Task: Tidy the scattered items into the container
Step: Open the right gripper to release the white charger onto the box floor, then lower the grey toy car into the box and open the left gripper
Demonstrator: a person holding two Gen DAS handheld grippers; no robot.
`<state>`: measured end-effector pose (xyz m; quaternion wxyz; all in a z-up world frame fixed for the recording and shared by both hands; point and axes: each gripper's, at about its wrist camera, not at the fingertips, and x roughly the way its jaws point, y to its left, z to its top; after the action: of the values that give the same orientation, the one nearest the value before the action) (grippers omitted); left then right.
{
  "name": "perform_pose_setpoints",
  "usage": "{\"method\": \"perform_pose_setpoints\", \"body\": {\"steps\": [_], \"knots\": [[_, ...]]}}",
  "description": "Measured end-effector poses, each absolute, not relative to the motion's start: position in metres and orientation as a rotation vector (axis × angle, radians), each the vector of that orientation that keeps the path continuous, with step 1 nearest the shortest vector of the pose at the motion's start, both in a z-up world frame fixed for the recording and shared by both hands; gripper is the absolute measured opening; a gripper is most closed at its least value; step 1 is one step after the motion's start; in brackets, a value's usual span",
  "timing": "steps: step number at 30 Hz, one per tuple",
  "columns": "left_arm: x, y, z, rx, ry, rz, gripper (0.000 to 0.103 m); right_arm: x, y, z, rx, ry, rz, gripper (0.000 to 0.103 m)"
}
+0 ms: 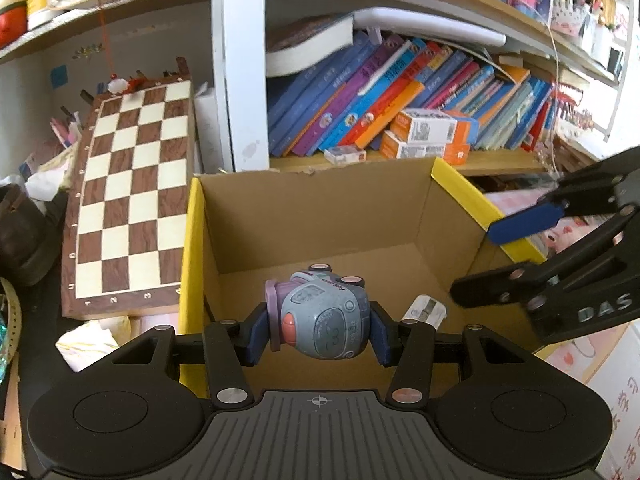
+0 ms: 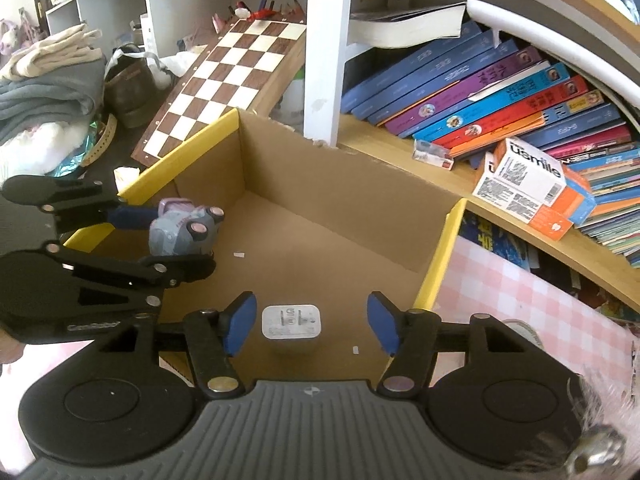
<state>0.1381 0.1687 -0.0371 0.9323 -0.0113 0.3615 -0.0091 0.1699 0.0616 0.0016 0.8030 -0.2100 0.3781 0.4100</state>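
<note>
The left tool [image 1: 320,330] is clamped on a grey-and-purple toy [image 1: 320,316], its 2 blue pads pressing the toy's left and right sides. The toy hangs over the open box [image 1: 312,216], inside the line of the yellow left rim and above the cardboard floor near the left wall; in the right wrist view it sits clear of the floor, with a shadow under it. So the relation that matters is vertical: the floor lies straight below the toy, and a release there would, I judge, drop it inside and not onto the rim.

The right tool [image 2: 311,322] is spread wide and grips nothing. Between and below its pads a white charger block [image 2: 291,322] rests on the box floor near the front edge, apart from both pads. Whether the tool has just let it go or is about to take it, the pictures do not settle.

The left tool is nearer the left wall, the right tool nearer the front right corner; they are close but apart.
</note>
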Motion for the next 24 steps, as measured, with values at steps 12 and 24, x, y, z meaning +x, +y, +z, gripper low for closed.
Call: {"method": "perform_pose_setpoints", "body": {"steps": [12, 24], "knots": [[0.148, 0.167, -0.042, 0.045, 0.787, -0.02, 0.049, 0.168, 0.059, -0.005, -0.458, 0.83, 0.874, 0.062], [0.161, 0.163, -0.045, 0.128, 0.822, -0.036, 0.049, 0.166, 0.058, -0.008, -0.454, 0.84, 0.878, 0.063]]}}
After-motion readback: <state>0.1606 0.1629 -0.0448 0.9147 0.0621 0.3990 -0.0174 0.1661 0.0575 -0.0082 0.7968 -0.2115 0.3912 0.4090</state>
